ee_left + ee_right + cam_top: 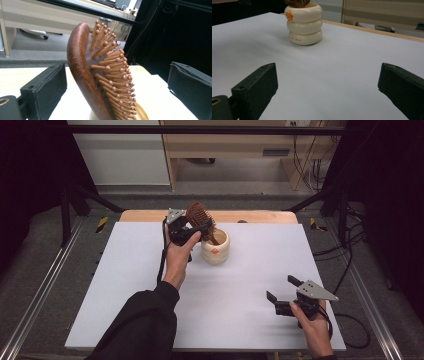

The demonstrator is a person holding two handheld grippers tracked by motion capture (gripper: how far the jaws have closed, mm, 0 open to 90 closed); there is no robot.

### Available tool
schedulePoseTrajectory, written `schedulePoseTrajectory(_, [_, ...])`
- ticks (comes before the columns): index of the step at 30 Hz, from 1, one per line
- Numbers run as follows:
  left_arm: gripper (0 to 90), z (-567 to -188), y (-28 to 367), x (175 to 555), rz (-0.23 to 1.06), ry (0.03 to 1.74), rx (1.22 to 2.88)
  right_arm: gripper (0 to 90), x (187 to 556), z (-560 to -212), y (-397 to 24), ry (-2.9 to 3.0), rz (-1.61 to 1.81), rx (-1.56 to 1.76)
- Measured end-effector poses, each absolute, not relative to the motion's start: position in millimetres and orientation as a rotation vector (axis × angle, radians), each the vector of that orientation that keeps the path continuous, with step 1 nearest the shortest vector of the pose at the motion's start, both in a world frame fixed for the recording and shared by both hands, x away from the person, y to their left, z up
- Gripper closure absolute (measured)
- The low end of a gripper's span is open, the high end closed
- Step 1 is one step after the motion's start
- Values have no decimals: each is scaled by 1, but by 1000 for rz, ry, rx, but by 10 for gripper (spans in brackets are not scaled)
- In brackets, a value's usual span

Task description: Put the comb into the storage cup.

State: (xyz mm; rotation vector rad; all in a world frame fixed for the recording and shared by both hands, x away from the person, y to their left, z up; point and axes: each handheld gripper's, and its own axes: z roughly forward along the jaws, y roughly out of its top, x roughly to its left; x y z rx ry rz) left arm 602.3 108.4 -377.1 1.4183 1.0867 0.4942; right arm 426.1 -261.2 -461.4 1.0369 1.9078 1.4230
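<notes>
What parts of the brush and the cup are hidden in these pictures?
- Hairbrush handle: in the left gripper view the bottom edge cuts it off; in the high view it goes down into the cup.
- Hairbrush top: cut off by the top edge of the right gripper view.
- Inside of the cup: hidden by its own wall in the right gripper view.
- Small print low on the cup: too small to read.

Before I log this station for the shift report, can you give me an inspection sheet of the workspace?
Surface: white table top, wooden strip along its far edge.
Job's things: wooden hairbrush stands handle-down in cream ringed holder.
Clutter: nothing seen.
Grippers: left gripper open around the brush head; right gripper open, near right.
Cables: black cable trails from left gripper.
Surroundings: black frame, wooden furniture, floor wires beyond.
</notes>
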Motion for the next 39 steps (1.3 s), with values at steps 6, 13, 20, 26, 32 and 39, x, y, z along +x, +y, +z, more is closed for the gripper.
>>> schedulePoseTrajectory(6, [19,-378,110,599,494,1081,1416,33,426,-461,-261,1908,1422,1036])
schedulePoseTrajectory(13, [20,-377,112,595,494,1074,1418,33,426,-462,-260,1913,1420,1033])
schedulePoseTrajectory(20, [21,-377,115,591,496,1067,1422,33,426,-462,-259,1916,1420,1032])
schedulePoseTrajectory(26, [21,-379,116,588,494,1064,1425,33,426,-462,-258,1919,1417,1029])
schedulePoseTrajectory(32, [21,-380,116,584,494,1057,1429,33,426,-462,-258,1919,1417,1029])
schedulePoseTrajectory(39, [22,-383,116,579,502,1047,1438,33,426,-462,-258,1920,1415,1027])
